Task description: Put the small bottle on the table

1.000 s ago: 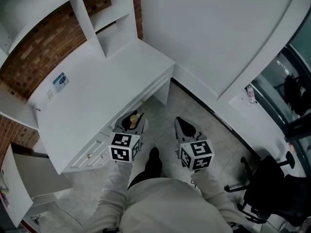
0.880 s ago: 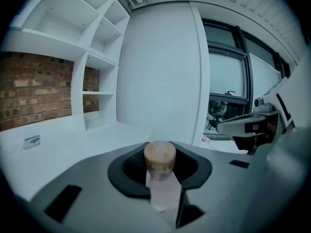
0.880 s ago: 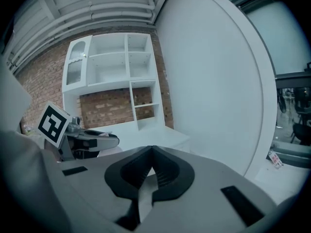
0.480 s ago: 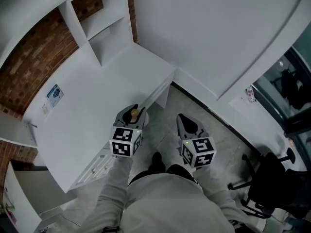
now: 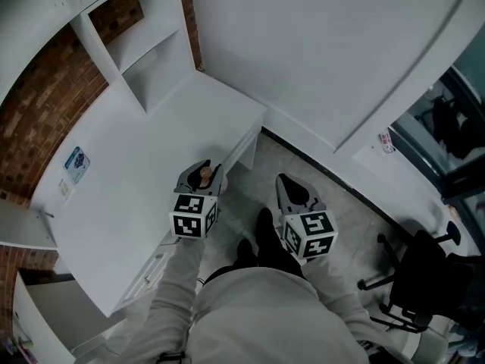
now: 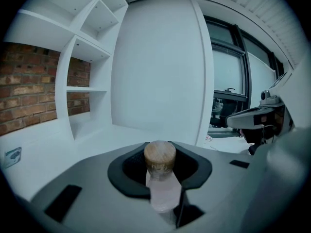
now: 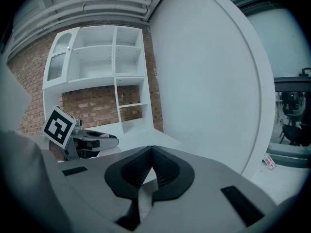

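Holding the small bottle (image 6: 160, 188) by its clear body, the left gripper (image 5: 198, 180) has its jaws partly closed on it. The bottle stands up straight, with its brown wooden cap on top. The right gripper (image 7: 147, 171) is just beside it, jaws pressed together, with nothing in them. The white table (image 5: 114, 173) begins right under the bottle and spreads ahead and to the left. I think the left hand only needs to go forward and down.

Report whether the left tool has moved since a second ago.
Yes. The left tool, holding the small bottle, has come forward over the table's front edge.
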